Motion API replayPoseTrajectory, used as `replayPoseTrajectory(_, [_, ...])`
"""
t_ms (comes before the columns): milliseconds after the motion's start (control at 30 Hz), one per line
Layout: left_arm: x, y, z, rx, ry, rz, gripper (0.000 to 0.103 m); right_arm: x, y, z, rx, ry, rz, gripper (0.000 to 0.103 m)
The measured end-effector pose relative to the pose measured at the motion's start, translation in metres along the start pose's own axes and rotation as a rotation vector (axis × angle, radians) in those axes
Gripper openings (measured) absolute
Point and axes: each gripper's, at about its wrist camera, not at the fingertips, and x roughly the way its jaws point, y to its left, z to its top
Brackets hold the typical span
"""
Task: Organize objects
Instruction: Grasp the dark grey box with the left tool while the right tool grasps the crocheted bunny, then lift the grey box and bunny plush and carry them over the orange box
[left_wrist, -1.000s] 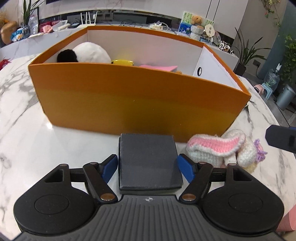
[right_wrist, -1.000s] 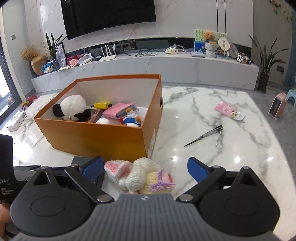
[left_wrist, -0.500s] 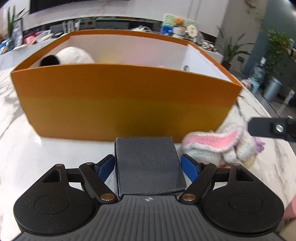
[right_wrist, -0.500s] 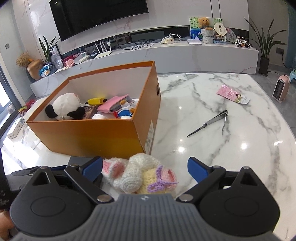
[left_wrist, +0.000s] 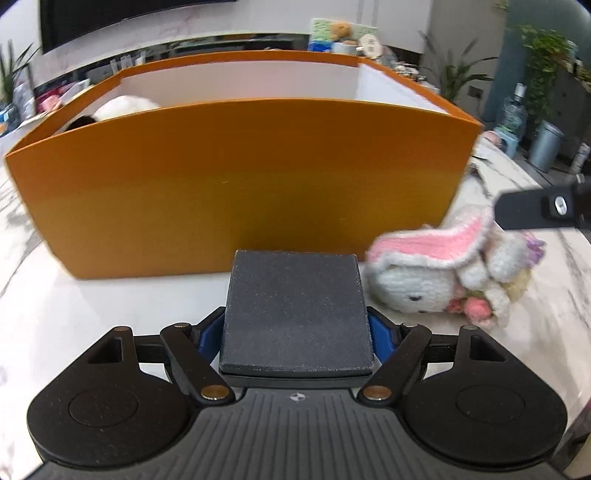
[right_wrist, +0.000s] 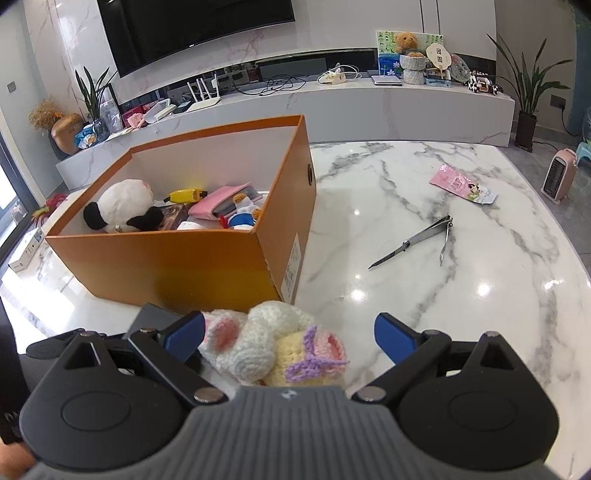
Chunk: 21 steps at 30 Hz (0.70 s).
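Pinching a grey case (left_wrist: 295, 314), the left tongs (left_wrist: 295, 334) nearly meet the box wall (left_wrist: 243, 184) (right tongs (right_wrist: 290, 334) spread).

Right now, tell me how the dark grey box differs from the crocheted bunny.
The dark grey box is flat, square and hard-edged; the crocheted bunny is soft, lumpy, white and pink. The box sits clamped between the left gripper's pads; the bunny lies loose between open right jaws. Both rest beside the orange box.
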Motion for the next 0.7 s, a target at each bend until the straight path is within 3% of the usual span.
replayPoseTrajectory(267, [-0.012,0.033,-0.006,-0.115,0.037,0.092,0.09,0.031,0.023,-0.008,-0.28,0.061,0.057,0.098])
replayPoseTrajectory(400, [-0.02,0.046,-0.01,-0.133,0.051,0.104,0.09,0.033,0.027,-0.014,-0.229,0.171,0.152,0.098])
replayPoseTrajectory(500, [-0.023,0.051,-0.01,-0.148,0.058,0.112,0.09,0.017,0.034,-0.019,-0.222,0.158,0.232,0.098])
replayPoseTrajectory(700, [-0.02,0.049,-0.009,-0.131,0.058,0.135,0.09,0.03,0.053,-0.023,-0.336,0.112,0.082,0.098])
